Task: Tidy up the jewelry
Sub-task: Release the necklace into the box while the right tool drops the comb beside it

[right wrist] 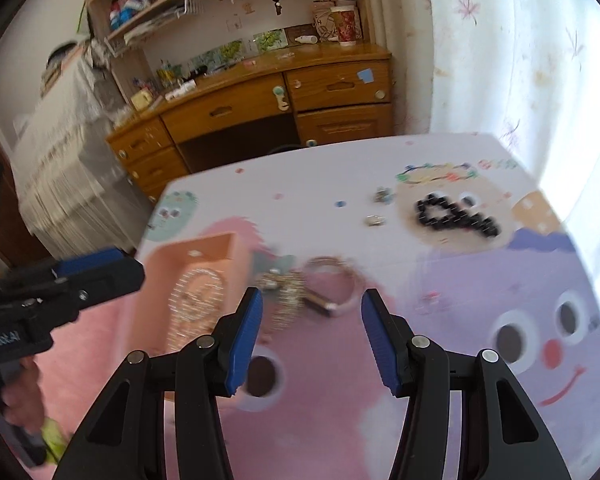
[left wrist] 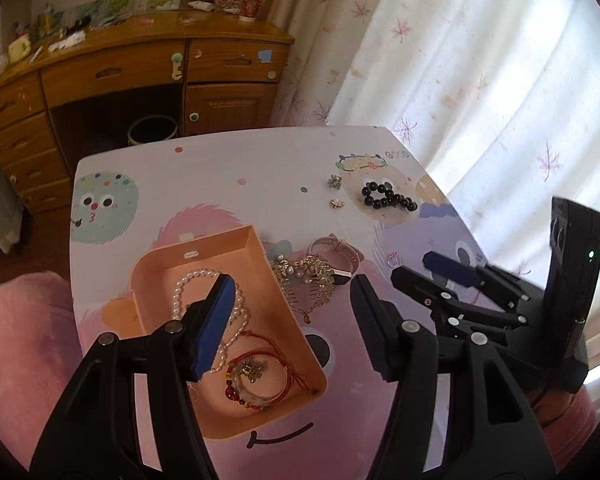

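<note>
A peach jewelry box (left wrist: pixel 260 258) lies open on the cartoon-print table (left wrist: pixel 228 176). It holds a pearl necklace (left wrist: pixel 188 280) and red bead bracelets (left wrist: pixel 256 376). My left gripper (left wrist: pixel 292 312) is open and empty above the box's right wall. Beside the box lie a gold hair comb (left wrist: pixel 308 276) and a pink-strap watch (left wrist: pixel 340 256). A black bead bracelet (left wrist: pixel 388 196), a small ring (left wrist: pixel 337 202) and a flower charm (left wrist: pixel 334 181) lie farther back. My right gripper (right wrist: pixel 310 332) is open and empty, above the table just short of the comb (right wrist: pixel 284 292) and watch (right wrist: pixel 336 284).
A wooden desk (left wrist: pixel 140 76) with drawers stands behind the table, a dark bin (left wrist: pixel 152 130) under it. White curtains (left wrist: pixel 480 60) hang at the right. A pink fluffy cover (left wrist: pixel 24 344) lies at the left of the table. The right wrist view is motion-blurred.
</note>
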Tool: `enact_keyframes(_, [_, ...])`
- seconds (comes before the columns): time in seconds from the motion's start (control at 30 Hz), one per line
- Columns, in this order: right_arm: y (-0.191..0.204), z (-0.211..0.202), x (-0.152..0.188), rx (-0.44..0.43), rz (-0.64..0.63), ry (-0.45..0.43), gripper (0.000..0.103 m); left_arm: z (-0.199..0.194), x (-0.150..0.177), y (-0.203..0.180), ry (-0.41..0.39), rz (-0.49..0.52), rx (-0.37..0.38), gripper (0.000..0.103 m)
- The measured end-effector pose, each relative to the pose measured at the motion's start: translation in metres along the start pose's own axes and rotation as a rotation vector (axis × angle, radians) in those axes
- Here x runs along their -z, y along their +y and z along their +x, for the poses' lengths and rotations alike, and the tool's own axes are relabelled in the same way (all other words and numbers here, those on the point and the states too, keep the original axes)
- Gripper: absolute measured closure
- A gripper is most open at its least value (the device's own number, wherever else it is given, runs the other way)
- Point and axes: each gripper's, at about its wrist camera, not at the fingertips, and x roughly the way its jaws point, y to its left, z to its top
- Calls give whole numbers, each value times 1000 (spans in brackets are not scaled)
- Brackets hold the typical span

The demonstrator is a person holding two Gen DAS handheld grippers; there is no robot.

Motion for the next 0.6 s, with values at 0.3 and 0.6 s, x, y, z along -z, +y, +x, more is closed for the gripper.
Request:
enact_keyframes(0.3, [-61,22,17,143,-286,23,50,52,5,-77,64,198,-169,46])
enact_keyframes(0.6, [-112,67,32,39,-362,47,50,118,17,-132,119,342,-410,46])
